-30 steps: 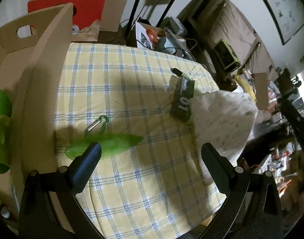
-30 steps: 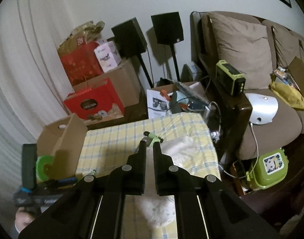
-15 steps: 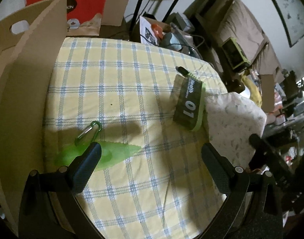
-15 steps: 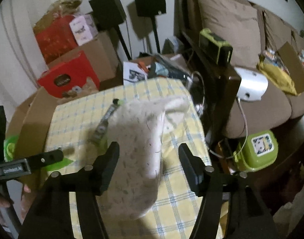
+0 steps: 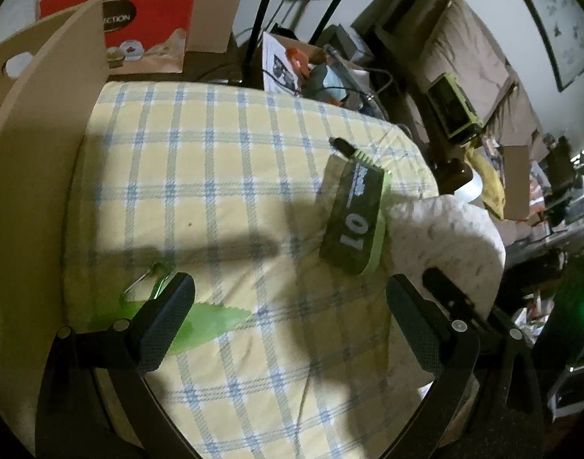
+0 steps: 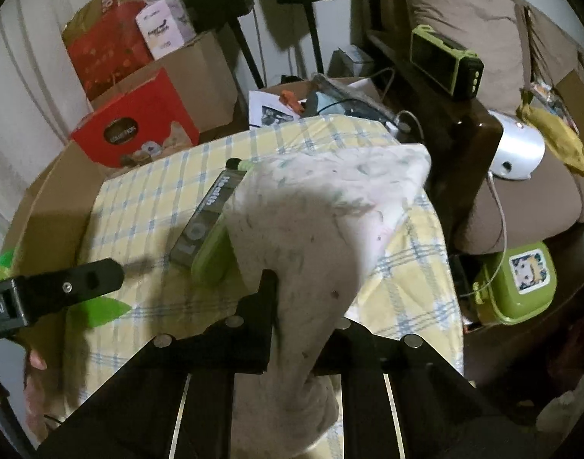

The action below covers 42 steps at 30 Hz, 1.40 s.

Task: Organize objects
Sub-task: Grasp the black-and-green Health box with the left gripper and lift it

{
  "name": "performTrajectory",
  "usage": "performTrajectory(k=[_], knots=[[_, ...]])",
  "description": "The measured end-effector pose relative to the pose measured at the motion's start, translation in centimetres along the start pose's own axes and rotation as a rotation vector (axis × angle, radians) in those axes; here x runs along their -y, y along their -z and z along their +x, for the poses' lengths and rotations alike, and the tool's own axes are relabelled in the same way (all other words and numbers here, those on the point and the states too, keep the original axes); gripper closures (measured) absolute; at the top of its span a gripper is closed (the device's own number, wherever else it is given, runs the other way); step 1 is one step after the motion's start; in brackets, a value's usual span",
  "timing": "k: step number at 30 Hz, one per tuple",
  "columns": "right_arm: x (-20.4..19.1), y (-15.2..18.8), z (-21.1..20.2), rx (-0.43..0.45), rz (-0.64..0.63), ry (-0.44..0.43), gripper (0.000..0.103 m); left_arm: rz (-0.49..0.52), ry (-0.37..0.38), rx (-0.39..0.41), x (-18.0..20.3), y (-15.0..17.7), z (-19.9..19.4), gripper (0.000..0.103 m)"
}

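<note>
A white patterned cloth [image 6: 318, 222] lies at the right edge of the yellow checked table [image 5: 215, 176]; it also shows in the left wrist view [image 5: 444, 229]. My right gripper [image 6: 303, 306] is closing around its near end, the cloth bunched between the fingers. A dark and green "01" case [image 5: 355, 214] lies beside the cloth, also in the right wrist view [image 6: 207, 225]. A green leaf-shaped piece [image 5: 211, 321] and a green carabiner [image 5: 146, 283] lie near my open, empty left gripper [image 5: 288, 329].
An open cardboard box [image 5: 35, 122] stands on the table's left side. Red boxes [image 6: 135, 126], speaker stands and a cluttered carton stand behind. A brown sofa [image 6: 483, 76] with a green device and a green lunchbox [image 6: 517, 283] is to the right.
My right gripper opened, came down to the cloth and now closes around its near end. My left gripper moved lower and nearer the table, over the leaf piece.
</note>
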State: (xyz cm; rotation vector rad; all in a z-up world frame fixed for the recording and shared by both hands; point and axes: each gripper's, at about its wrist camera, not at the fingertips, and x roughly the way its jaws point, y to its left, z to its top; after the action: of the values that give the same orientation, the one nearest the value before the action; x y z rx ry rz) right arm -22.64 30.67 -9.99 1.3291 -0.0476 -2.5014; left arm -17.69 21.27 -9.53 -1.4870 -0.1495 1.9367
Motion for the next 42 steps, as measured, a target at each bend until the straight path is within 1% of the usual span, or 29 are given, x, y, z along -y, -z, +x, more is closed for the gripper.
performTrajectory(k=[2,5,10,14,16,17,18,19,20,21,22,23,24,25,26,29,31,33,37,42], knots=[[0.2,0.0,-0.4,0.021,0.008,-0.008,0.096,0.007,0.002,0.006,0.5,-0.4,0.2,0.003],[0.6,-0.2,-1.5,0.057,0.020,-0.001,0.097,0.034,-0.018,0.007,1.6,-1.0,1.1,0.003],[1.3,-0.9,-4.3,0.115,0.030,0.006,0.098,0.084,-0.022,-0.017,3.5,-1.7,3.4,0.003],[1.6,-1.3,-6.5,0.148,0.031,0.002,0.098,0.150,-0.052,-0.027,5.2,-2.1,5.4,0.003],[1.7,-1.4,-7.2,0.149,0.032,-0.004,0.098,0.184,-0.075,-0.028,5.9,-2.3,6.2,0.006],[1.8,-1.4,-7.4,0.150,0.031,-0.004,0.098,0.199,-0.089,-0.031,6.3,-2.3,6.7,0.011],[1.8,-1.5,-7.6,0.151,0.029,-0.006,0.098,0.211,-0.092,-0.036,6.4,-2.3,7.0,0.014],[1.9,-1.4,-7.8,0.153,0.027,-0.008,0.098,0.236,-0.110,-0.022,6.9,-2.2,7.1,0.017],[1.9,-1.4,-8.0,0.154,0.025,-0.007,0.098,0.250,-0.118,-0.019,7.1,-2.2,7.2,0.026],[1.9,-1.4,-8.2,0.155,0.023,-0.008,0.098,0.271,-0.131,-0.015,7.3,-2.2,7.3,0.038],[1.9,-1.5,-8.3,0.157,0.021,-0.009,0.098,0.291,-0.144,-0.009,7.6,-2.2,7.3,0.044],[1.9,-1.5,-8.5,0.158,0.019,-0.009,0.098,0.301,-0.134,-0.012,7.8,-2.2,7.3,0.058],[1.9,-1.5,-8.6,0.160,0.018,-0.010,0.098,0.307,-0.120,-0.019,7.9,-2.2,7.2,0.060],[1.9,-1.5,-8.7,0.161,0.017,-0.012,0.098,0.308,-0.121,-0.027,7.9,-2.1,7.2,0.060],[1.8,-1.5,-8.9,0.163,0.017,-0.016,0.098,0.305,-0.124,-0.028,7.8,-2.1,7.1,0.061],[1.6,-1.6,-9.3,0.168,0.011,-0.023,0.098,0.273,-0.096,-0.032,7.2,-1.9,6.4,0.062],[1.4,-1.5,-9.7,0.172,0.002,-0.029,0.098,0.271,-0.083,-0.027,7.0,-1.7,5.6,0.063],[1.0,-1.7,-10.2,0.179,-0.007,-0.037,0.098,0.270,-0.073,-0.011,6.8,-1.6,4.4,0.064],[0.0,-2.2,-11.7,0.207,-0.031,-0.050,0.098,0.247,-0.029,0.021,6.3,-1.4,1.2,0.064],[-2.0,-2.9,-13.7,0.244,-0.073,-0.071,0.098,0.248,0.007,0.061,5.7,-1.4,-2.7,0.064]])
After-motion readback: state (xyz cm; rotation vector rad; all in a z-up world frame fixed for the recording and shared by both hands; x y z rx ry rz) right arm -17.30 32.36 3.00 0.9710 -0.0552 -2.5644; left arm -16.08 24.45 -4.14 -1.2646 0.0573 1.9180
